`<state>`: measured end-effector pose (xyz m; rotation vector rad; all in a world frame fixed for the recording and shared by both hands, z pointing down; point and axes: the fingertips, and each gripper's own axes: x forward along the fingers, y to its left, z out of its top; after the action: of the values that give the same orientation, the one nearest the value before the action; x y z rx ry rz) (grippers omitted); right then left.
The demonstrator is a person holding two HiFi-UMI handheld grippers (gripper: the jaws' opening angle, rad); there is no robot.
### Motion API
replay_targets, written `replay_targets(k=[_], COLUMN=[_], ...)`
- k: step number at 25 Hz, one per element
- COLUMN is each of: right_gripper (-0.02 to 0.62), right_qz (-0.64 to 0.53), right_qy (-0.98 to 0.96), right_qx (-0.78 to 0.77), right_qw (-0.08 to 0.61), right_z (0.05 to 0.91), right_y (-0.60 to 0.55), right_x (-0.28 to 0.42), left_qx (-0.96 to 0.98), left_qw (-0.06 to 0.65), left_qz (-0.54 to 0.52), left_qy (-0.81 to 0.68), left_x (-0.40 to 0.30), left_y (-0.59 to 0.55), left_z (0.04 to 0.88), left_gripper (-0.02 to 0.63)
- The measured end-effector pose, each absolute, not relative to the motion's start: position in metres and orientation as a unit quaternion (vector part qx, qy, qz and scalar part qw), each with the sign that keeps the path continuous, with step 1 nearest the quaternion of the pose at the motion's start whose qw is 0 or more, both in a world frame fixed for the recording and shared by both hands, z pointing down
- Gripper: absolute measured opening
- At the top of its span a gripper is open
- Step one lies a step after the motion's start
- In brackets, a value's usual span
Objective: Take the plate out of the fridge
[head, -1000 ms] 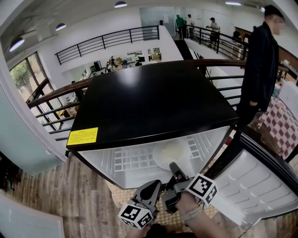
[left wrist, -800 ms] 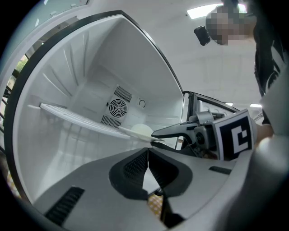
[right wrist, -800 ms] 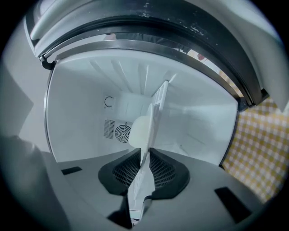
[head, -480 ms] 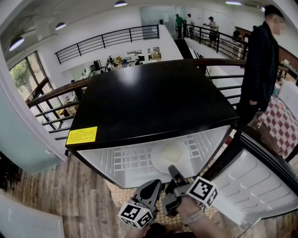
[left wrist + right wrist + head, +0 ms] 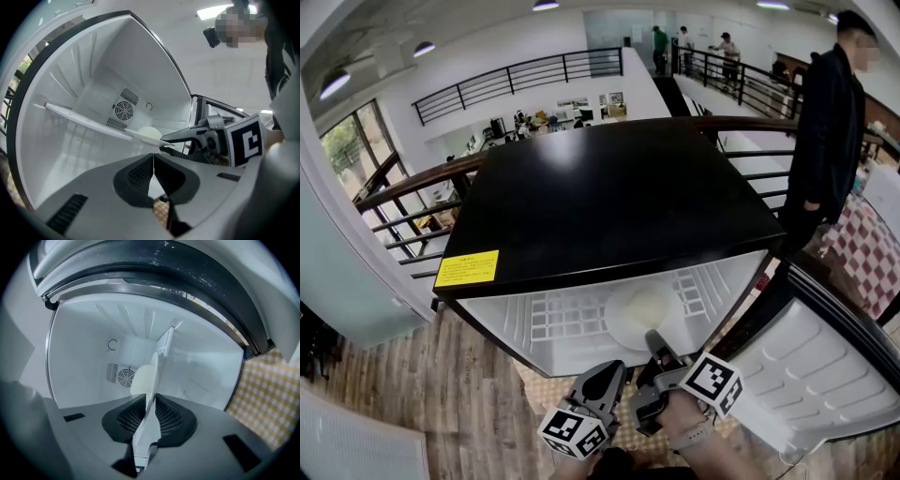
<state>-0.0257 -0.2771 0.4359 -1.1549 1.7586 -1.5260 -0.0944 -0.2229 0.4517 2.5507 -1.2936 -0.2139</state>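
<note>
A pale round plate (image 5: 642, 309) lies on the white wire shelf (image 5: 567, 323) inside the open black-topped fridge (image 5: 609, 206). My right gripper (image 5: 654, 342) reaches in from the front and is shut on the plate's near rim. In the right gripper view the plate (image 5: 147, 380) runs edge-on between the jaws of that gripper (image 5: 149, 416). My left gripper (image 5: 605, 380) hangs just outside the fridge, below and left of the right one. It (image 5: 153, 157) is shut with nothing in it. From there the plate (image 5: 149, 135) and the right gripper (image 5: 165, 143) show ahead.
The fridge door (image 5: 825, 375) stands open to the right. A person in dark clothes (image 5: 825, 131) stands behind the fridge at the right by a dark railing (image 5: 741, 127). A yellow checked mat (image 5: 544, 394) lies on the wood floor below the fridge.
</note>
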Motion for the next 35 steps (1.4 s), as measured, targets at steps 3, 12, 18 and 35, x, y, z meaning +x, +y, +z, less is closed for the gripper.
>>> replay_targets(k=[3,12,18,35], right_gripper=[0.077,0.086,0.086,0.054], right_qz=[-0.573,-0.582,-0.588,-0.591], right_qy=[0.656,0.671,0.674,0.664], right_qx=[-0.416,-0.386,-0.37,-0.346], right_qw=[0.261,0.247,0.252,0.3], right_z=[0.436,0.438,0.439,0.438], right_y=[-0.271,-0.279,-0.285,-0.275], right_x=[-0.033,-0.048,-0.053,-0.053], left_qx=[0.88,0.879,0.877,0.886], left_qw=[0.138,0.14,0.142,0.146], left_qz=[-0.073,-0.072,-0.071,-0.072], left_qy=[-0.448,-0.451,-0.454,-0.434], left_x=[-0.095,-0.097,-0.101,-0.102], left_y=[-0.223,-0.222,-0.221,-0.223], left_z=[0.453,0.455,0.457,0.457], left_gripper=[0.011,0.011,0.011,0.011])
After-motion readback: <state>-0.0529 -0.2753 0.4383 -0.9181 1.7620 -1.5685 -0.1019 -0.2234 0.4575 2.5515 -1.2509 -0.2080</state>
